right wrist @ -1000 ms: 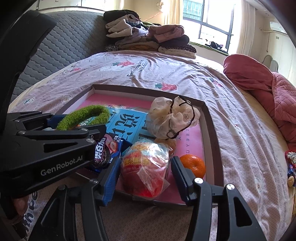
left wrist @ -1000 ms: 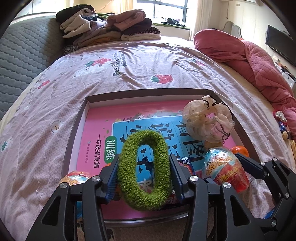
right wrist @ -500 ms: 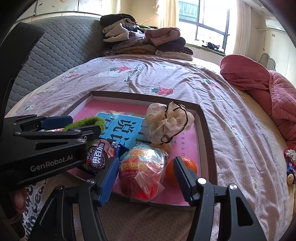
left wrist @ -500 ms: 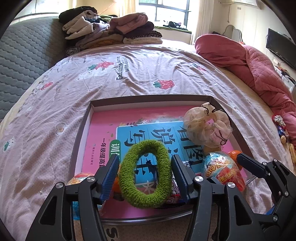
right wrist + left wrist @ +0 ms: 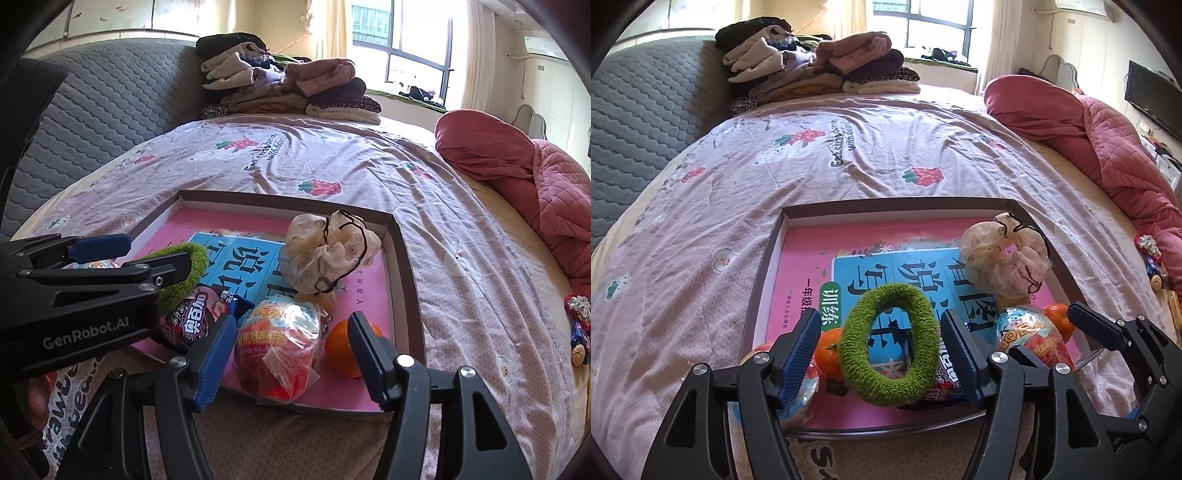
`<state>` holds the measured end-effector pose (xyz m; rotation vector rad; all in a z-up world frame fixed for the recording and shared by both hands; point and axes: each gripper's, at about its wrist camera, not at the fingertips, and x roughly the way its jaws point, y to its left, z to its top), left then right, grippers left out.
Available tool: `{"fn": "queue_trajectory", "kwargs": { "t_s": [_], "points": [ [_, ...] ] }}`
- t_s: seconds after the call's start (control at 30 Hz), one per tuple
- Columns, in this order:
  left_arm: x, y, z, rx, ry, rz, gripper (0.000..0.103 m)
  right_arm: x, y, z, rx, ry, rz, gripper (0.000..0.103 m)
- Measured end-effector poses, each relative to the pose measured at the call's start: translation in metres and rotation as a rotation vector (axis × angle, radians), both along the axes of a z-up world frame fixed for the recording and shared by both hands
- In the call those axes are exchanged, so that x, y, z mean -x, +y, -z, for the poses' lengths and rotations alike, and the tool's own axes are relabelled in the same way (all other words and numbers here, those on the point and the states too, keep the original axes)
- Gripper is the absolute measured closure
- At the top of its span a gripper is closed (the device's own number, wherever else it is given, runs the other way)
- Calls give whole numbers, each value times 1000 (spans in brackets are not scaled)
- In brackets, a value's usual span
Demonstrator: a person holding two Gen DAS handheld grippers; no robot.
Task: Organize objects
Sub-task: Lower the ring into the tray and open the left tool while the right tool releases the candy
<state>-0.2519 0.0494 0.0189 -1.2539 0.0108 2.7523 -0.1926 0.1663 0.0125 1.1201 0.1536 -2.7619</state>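
A shallow brown box tray lies on the bed with a pink and blue book in it. My left gripper is opening around a fuzzy green scrunchie. The scrunchie stands on edge, close against the right pad and clear of the left one. An orange shows in that gap. My right gripper stands open around a red wrapped snack without pressing it. A second orange, a cream cloth scrunchie and a dark snack packet also lie in the tray.
Folded clothes are piled at the head of the bed by a grey quilted headboard. A red quilt is bunched on the right. Small toys lie at the bed's right edge. Bare bedsheet stretches beyond the tray.
The left jaws have spread off the green scrunchie, which has gone from squeezed narrow to rounder; an orange now shows beside it. The right jaws have widened a little around the red snack.
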Motion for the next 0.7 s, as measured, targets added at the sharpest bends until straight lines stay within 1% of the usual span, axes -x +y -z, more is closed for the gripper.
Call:
{"fn": "queue_trajectory", "kwargs": {
  "t_s": [0.17,0.57,0.7],
  "points": [
    [-2,-3,-3,-3,4,-9,30,0,3,-4,9,9,7,39],
    [-14,-2,-15,-1,26,-19,29,-3,5,-14,22,32,15,39],
    [-18,-3,-18,-5,32,-25,28,-5,7,-18,27,43,21,37]
  ]
}}
